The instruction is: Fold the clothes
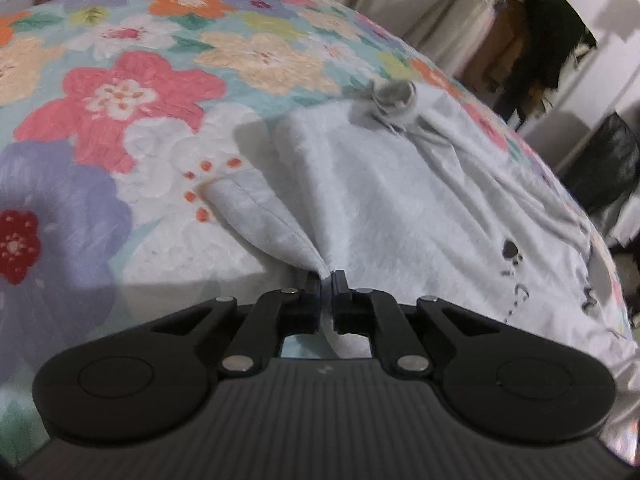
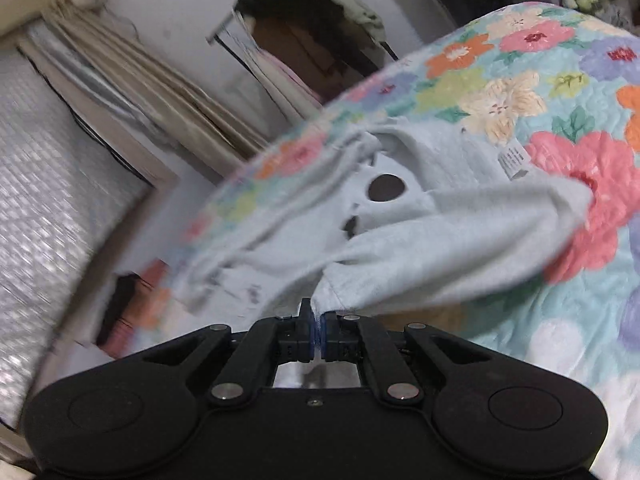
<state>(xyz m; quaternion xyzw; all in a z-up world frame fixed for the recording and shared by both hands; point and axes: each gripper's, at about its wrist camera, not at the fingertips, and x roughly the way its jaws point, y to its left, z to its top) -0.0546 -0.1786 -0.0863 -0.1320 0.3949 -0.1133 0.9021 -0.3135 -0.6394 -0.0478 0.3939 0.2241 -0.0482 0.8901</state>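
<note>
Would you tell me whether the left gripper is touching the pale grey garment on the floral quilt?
Touching: the left wrist view shows the left gripper shut on a bunched edge of the pale grey garment.

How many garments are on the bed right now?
1: a pale grey shirt spread on the floral bedspread, pinched at two edges by the left gripper and right gripper. More may lie out of view.

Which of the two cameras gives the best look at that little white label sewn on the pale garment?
The right wrist view. There the label hangs in plain sight on the pale garment, near the red flower of the bedspread, though its print is too small to read. The left wrist view shows the garment but no label.
</note>
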